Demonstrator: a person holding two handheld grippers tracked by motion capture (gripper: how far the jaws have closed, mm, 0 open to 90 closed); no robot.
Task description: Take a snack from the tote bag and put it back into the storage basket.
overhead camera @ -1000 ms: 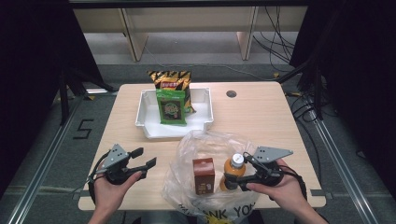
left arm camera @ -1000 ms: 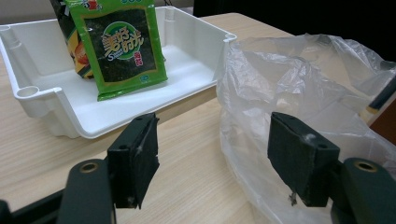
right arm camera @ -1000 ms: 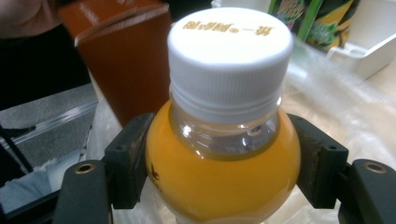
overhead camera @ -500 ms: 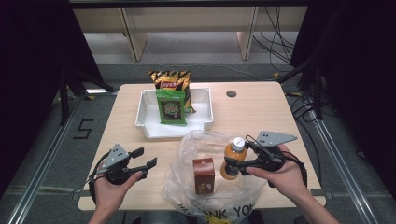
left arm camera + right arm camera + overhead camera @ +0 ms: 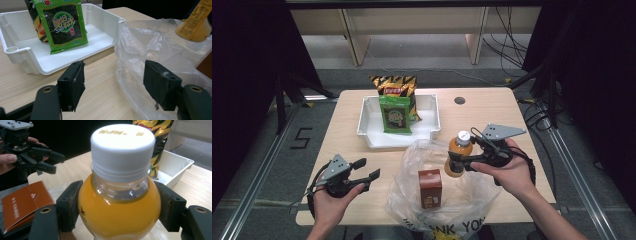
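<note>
An orange juice bottle [image 5: 458, 155] with a white cap hangs above the clear plastic bag [image 5: 407, 172], my right gripper [image 5: 454, 163] shut on its body. In the right gripper view both pads press the bottle [image 5: 120, 207] below its shoulder. A brown carton [image 5: 430, 187] stands upright inside the bag. My left gripper [image 5: 368, 169] is open near the table's front left, nothing between its pads [image 5: 72, 85]. It faces the bag [image 5: 140, 47] and the white tray [image 5: 32, 67].
The white tray [image 5: 364, 132] at the table's middle back holds a green seaweed packet [image 5: 394, 114], and a yellow-black snack bag [image 5: 394, 85] stands behind it. A round cable hole [image 5: 459, 100] is in the tabletop at the back right.
My right gripper has risen with the orange bottle, lifting it out of the bag and a little to the right and farther back. The left gripper has stayed put.
</note>
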